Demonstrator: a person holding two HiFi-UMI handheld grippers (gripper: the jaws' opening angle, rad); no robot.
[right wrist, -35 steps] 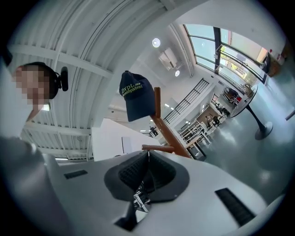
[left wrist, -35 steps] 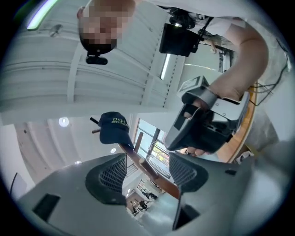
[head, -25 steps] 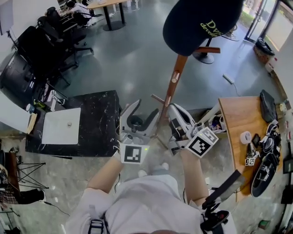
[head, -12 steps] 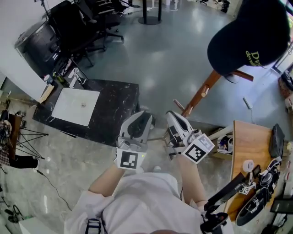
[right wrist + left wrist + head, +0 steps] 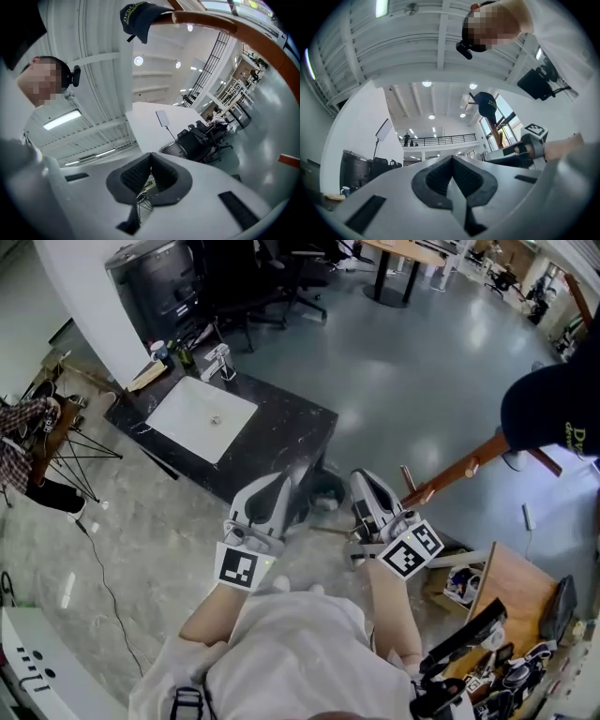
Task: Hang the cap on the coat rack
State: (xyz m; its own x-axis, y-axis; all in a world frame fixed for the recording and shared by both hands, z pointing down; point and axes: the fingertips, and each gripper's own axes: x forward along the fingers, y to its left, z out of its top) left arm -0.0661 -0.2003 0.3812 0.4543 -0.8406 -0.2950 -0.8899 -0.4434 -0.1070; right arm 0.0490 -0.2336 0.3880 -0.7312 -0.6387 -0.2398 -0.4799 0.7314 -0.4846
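Note:
The dark navy cap (image 5: 553,413) with yellow print hangs on top of the wooden coat rack (image 5: 459,470) at the right edge of the head view. Both grippers are held low in front of the person, away from the rack. My left gripper (image 5: 272,498) has just closed its jaws and is shut with nothing between them. My right gripper (image 5: 370,502) is also shut and empty. In the left gripper view the cap (image 5: 487,103) shows far off above the right gripper (image 5: 520,150). In the right gripper view the cap (image 5: 138,16) hangs on a rack arm (image 5: 234,33) overhead.
A black marble counter with a white sink (image 5: 202,418) stands ahead on the left. Black office chairs (image 5: 244,277) are behind it. A tripod (image 5: 84,442) stands at the far left. A wooden table (image 5: 506,592) with gear is at the lower right.
The left gripper's jaws went from wide open to shut. Both grippers drew back from the rack, and the cap and rack slid from the centre to the right edge of the head view.

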